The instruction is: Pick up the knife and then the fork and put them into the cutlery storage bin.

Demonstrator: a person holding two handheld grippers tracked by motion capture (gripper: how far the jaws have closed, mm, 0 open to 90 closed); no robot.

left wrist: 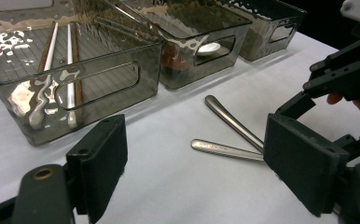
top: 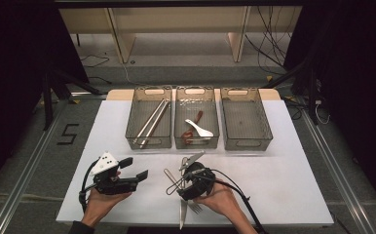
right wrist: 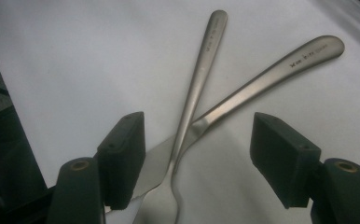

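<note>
- We hold the right gripper (top: 192, 176) near the table's (top: 283, 195) front edge, jaws wide and gripping nothing, astride the crossed fork (right wrist: 187, 116) and knife (right wrist: 262, 81), likely to lift one for sorting
- Our left gripper (top: 132, 168) waits alongside, jaws apart and empty

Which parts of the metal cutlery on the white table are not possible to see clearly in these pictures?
- Silver metal fork: its tines are cut off by the bottom edge in the right gripper view.
- Silver metal knife: its blade is partly hidden behind the right gripper's jaw there.
- The engraved lettering on both handles is too small to read.
</note>
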